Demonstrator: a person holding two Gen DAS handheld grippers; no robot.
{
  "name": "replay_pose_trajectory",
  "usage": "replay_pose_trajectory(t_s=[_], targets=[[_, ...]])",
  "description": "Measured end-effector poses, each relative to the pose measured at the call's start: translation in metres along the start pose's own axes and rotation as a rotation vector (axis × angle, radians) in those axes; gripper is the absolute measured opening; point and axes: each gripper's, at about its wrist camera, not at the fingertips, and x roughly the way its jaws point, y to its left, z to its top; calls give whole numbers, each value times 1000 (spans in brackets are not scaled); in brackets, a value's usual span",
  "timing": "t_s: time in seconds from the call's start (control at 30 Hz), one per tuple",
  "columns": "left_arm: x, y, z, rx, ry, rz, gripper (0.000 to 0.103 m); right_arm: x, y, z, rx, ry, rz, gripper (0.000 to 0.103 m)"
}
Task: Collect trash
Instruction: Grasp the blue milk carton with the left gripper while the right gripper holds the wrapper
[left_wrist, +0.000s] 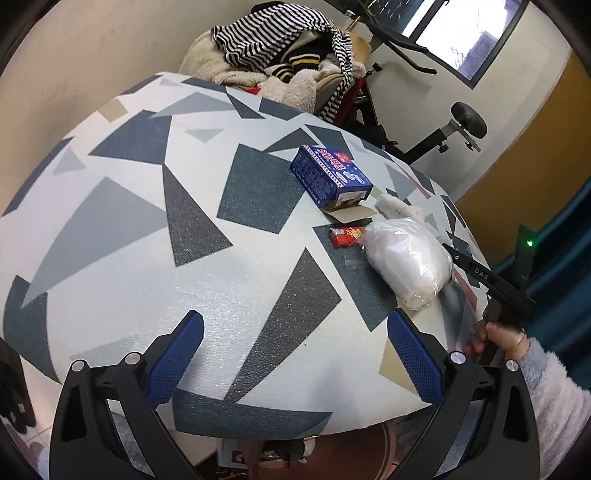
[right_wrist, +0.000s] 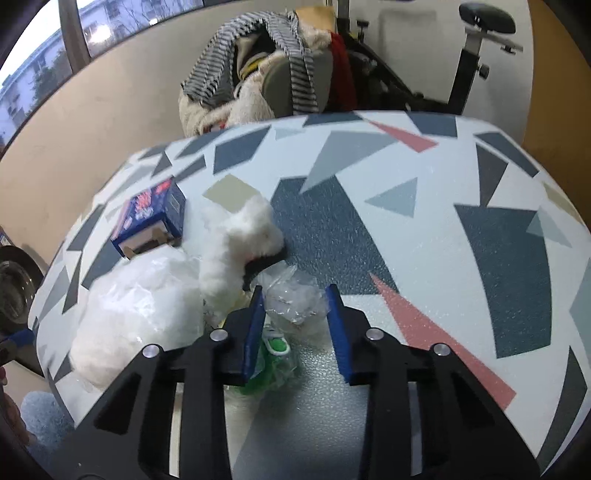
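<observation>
Closing around a crumpled clear plastic wrapper (right_wrist: 293, 301), your right gripper (right_wrist: 295, 317) has its blue pads on either side of it, though whether they actually pinch it you cannot tell from this blurred view. A green wrapper (right_wrist: 275, 363) lies under the left pad. Just beside sit a white cotton tuft (right_wrist: 240, 240), a clear bag of white stuffing (right_wrist: 140, 306) and an open blue box (right_wrist: 151, 218). Your left gripper (left_wrist: 295, 354) hangs wide and empty over the patterned table (left_wrist: 147, 229), well apart from the red wrapper (left_wrist: 345, 235).
</observation>
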Motion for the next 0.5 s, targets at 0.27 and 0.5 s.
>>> replay_pose_trajectory(t_s=[0.27,0.5], targets=[[14,0,26,-64,-3,-45,97,-9,-11,-8,87,-82,-24,33],[58,-30,75,56,32,-57,97,-11,-11,-1,37,-74,-13,33]])
